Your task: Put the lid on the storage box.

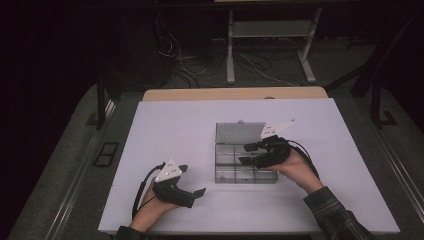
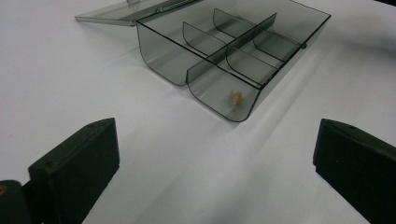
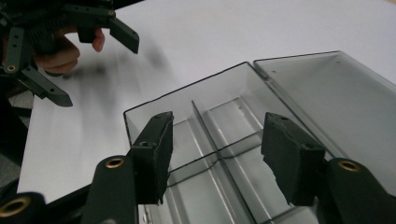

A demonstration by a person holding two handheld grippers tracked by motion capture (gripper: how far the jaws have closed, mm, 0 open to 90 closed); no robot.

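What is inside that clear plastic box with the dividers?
One small tan piece lies in a corner compartment of the box; the other compartments look bare, though the right gripper covers part of it.

No legible text, label, brand, number or sign is found in any view. The grey three-cornered plates on the two grippers carry a few small dark marks in the high view, too small to read as characters. The clear compartment box [image 1: 239, 152] bears no printing, sticker or embossed lettering on its walls, dividers or open lid in the gripper views. The white table top [image 1: 175, 130] is unmarked. The black jaw pads show plain surfaces with brass-coloured fasteners and no stamped figures. The small tan item [image 2: 235, 98] in one compartment is blurred; any marking on it cannot be told.
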